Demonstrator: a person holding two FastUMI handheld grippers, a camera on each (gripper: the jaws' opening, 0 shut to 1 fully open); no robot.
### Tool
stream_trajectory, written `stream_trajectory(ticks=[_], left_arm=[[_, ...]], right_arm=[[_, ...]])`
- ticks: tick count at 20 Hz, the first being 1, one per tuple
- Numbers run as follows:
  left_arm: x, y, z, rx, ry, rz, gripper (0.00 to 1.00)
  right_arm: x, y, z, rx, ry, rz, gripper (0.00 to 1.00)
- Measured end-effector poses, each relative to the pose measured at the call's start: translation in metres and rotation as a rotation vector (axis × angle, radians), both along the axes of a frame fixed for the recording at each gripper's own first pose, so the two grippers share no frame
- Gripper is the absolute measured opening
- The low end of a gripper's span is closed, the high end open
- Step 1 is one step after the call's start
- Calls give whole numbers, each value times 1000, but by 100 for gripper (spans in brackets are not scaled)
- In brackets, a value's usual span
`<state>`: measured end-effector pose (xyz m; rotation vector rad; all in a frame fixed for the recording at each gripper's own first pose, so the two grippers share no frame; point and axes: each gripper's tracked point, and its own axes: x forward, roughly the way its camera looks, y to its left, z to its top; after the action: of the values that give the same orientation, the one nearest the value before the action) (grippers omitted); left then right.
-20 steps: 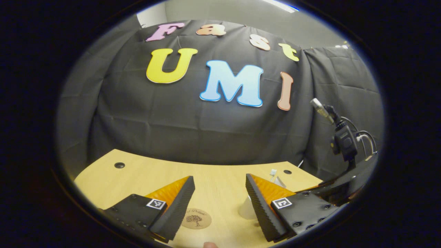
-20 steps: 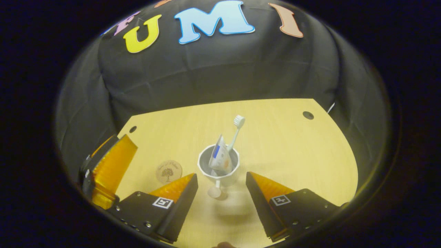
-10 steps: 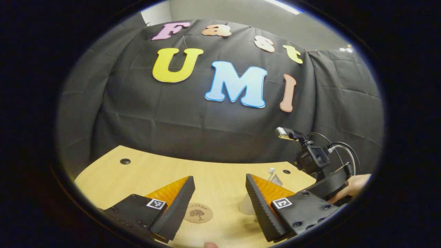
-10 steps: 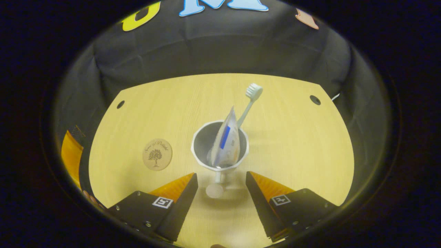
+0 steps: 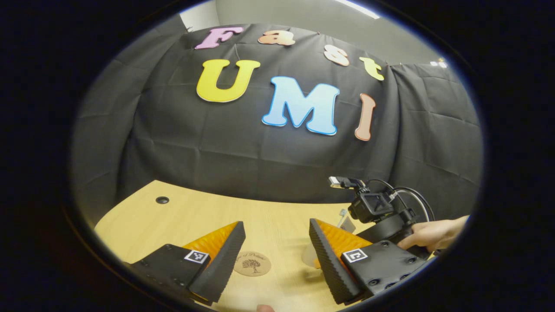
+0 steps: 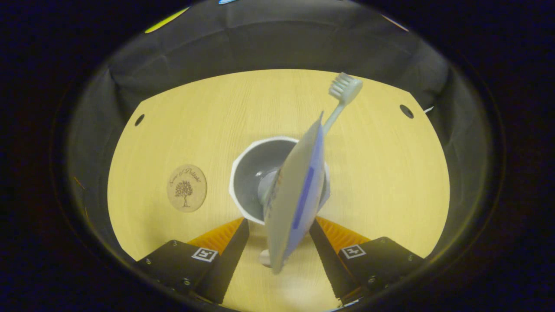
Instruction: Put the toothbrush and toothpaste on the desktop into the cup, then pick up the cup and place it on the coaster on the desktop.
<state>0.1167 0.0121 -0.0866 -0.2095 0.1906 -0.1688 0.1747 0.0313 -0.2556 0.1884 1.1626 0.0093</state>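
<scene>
Pale wood desk [image 6: 381, 173] is spreading out beneath the right gripper [image 6: 277, 236], which is looking down steeply with its fingers spread wide and gripping nothing. To that gripper's left, near but apart from everything else, a round cork coaster [image 6: 187, 187] is lying flat. Straight ahead and just beyond the fingertips, a white cup [image 6: 249, 171] is standing upright, its stem and foot dropping into the gap between the open fingers. Inside the cup, the toothpaste tube [image 6: 297, 195] is leaning toward the camera, and the toothbrush [image 6: 342, 93] is slanting up and away to the right, bristles topmost.

In the left gripper view, the left gripper [image 5: 277, 255] is hanging level above the desk, fingers wide and empty, with the coaster just ahead between them and a hand [image 5: 429, 234] holding the other gripper off to its right.

Both items look loaded, so the lift seems to be next. To do it well, the fingers should probably be closing evenly on the cup's lower body or stem, keeping clear of the leaning tube, then carrying it upright leftward, since the tall contents could be tipping it.
</scene>
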Motion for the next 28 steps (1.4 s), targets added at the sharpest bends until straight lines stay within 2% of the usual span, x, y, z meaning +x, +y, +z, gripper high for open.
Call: stream_trajectory(ticks=[1, 4, 5, 6, 7, 10, 11, 12, 13, 15, 19, 26, 28], left_arm=[[0, 0, 0, 0, 0, 1, 93], [-1, 5, -3, 0, 3, 8, 96], [0, 5, -3, 0, 5, 9, 96], [0, 5, -4, -2, 8, 5, 93], [0, 5, -5, -2, 12, 6, 93], [0, 5, -7, -4, 17, 4, 96], [0, 5, -8, -4, 18, 4, 96], [0, 6, -8, -5, 18, 4, 96], [-1, 6, -8, -5, 19, 2, 99], [0, 6, -9, -2, 20, 4, 96], [-3, 8, -9, -4, 20, 10, 96], [-10, 20, -14, -9, 35, 37, 96], [-14, 25, -14, -11, 37, 48, 99]], right_arm=[[2, 1, -3, -4, 1, 5, 88], [4, 1, -6, -7, 11, 4, 84], [4, 3, -7, 4, 18, 7, 78], [3, 3, -8, -1, 24, 4, 79], [4, 2, -9, -1, 28, 4, 72], [4, 0, -13, -8, 40, 6, 65], [2, 1, -13, -5, 46, 12, 51], [1, 1, -14, -9, 46, 19, 51], [-2, -2, -12, -19, 54, 14, 46], [-2, 1, -13, -2, 57, 9, 27], [0, 0, -12, -5, 31, 16, 23], [-2, 10, -1, -1, -2, 45, 23], [-4, 18, 4, 12, -5, 56, 23]])
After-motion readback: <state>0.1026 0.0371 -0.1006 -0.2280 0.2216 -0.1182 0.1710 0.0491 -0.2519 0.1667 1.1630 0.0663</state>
